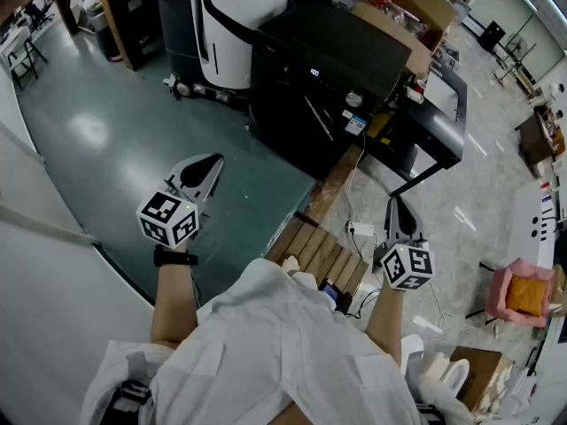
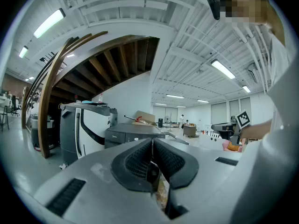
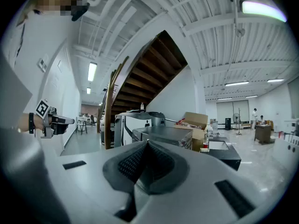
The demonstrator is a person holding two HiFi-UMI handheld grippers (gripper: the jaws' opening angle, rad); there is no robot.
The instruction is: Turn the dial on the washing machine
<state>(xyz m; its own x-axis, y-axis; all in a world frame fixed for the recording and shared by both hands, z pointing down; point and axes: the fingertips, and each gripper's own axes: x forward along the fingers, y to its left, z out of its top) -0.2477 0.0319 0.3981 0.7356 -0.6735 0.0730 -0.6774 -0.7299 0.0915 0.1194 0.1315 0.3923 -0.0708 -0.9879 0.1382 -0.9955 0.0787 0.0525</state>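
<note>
Stands well apart from the boxy matte-black washing machine, its small round silvery dial on the top panel, untouched. Holds left gripper over glossy green floor, right gripper above a slatted wooden pallet. In left gripper view, ribbed dark rubbery fingers pressed together on nothing; likewise the fingers in right gripper view. Only in the gripper views, the dark plank underside of a wooden staircase; only from the head view, the dial.
</note>
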